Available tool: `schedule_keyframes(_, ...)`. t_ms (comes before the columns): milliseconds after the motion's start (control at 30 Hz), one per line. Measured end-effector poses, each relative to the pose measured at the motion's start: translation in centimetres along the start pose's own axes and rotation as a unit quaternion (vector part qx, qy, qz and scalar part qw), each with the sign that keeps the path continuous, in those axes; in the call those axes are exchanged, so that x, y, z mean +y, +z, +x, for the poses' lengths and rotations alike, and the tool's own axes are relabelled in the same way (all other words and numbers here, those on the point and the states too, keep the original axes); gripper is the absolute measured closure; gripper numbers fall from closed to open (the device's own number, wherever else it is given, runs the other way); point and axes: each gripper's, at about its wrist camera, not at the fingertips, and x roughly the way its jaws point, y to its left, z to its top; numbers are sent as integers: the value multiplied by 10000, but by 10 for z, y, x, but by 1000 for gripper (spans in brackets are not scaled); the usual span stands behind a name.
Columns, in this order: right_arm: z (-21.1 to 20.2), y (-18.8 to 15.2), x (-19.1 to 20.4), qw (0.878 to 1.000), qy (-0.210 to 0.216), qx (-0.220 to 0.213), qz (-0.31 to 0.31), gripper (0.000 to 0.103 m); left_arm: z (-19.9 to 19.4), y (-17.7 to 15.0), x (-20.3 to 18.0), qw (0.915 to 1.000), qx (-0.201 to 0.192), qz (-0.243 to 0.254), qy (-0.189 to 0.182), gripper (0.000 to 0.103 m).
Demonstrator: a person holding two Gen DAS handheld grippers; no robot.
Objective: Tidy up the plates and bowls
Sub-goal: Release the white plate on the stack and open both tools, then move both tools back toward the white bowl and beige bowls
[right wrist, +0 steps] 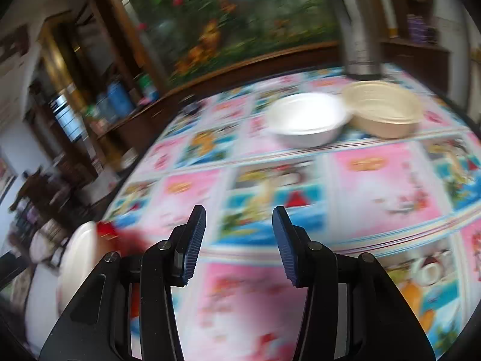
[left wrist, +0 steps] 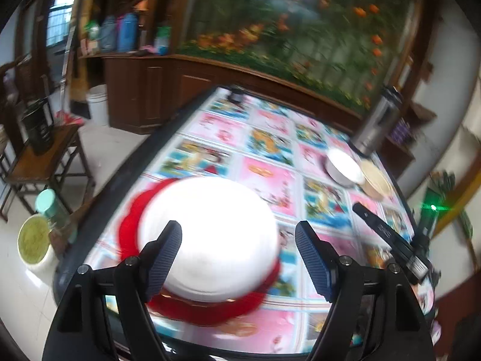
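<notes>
Near the left edge of the table (left wrist: 210, 138) there's a white bowl (left wrist: 210, 234) sitting on a red plate (left wrist: 210, 310). Toward the far right corner a second white bowl (right wrist: 308, 118) touches a beige bowl (right wrist: 384, 111). The left tool (left wrist: 239, 255) is spread wide around the near bowl, holding nothing. The right tool (right wrist: 239, 240) is open too, empty, over the patterned cloth.

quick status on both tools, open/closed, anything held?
Left tool: open, holding nothing; the white plate on the red plate lies just beyond its fingers.
Right tool: open, empty, over the tablecloth.
</notes>
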Motion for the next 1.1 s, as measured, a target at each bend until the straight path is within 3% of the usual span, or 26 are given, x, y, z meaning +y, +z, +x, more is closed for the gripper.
schedule_keyframes(67, 3, 1, -21, 9994, -167, 38, 314, 57, 10, -4, -17, 9998, 134, 148, -73, 25)
schedule_keyframes(200, 4, 5, -47, 9955, -57, 180, 928, 57, 27, -12, -50, 9984, 386, 383, -178, 25)
schedule_keyframes(400, 1, 3, -64, 9917, 176, 349, 1223, 57, 50, -13, -91, 9949, 679, 690, -287, 25)
schedule_keyframes(633, 2, 11, -113, 9836, 247, 637, 1670, 57, 85, 0, -132, 9930, 805, 800, -338, 25)
schedule_keyframes(800, -1, 39, -139, 9812, 263, 652, 1798, 56, 120, 5, -165, 9897, 1021, 909, -436, 25)
schedule_keyframes(900, 4, 62, -146, 9798, 341, 690, 1847, 54, 136, 8, -171, 9886, 1152, 846, -477, 25)
schedule_keyframes(1100, 43, 91, -145, 9655, 804, 940, 2292, 54, 159, 16, -160, 9903, 1234, 531, -349, 25)
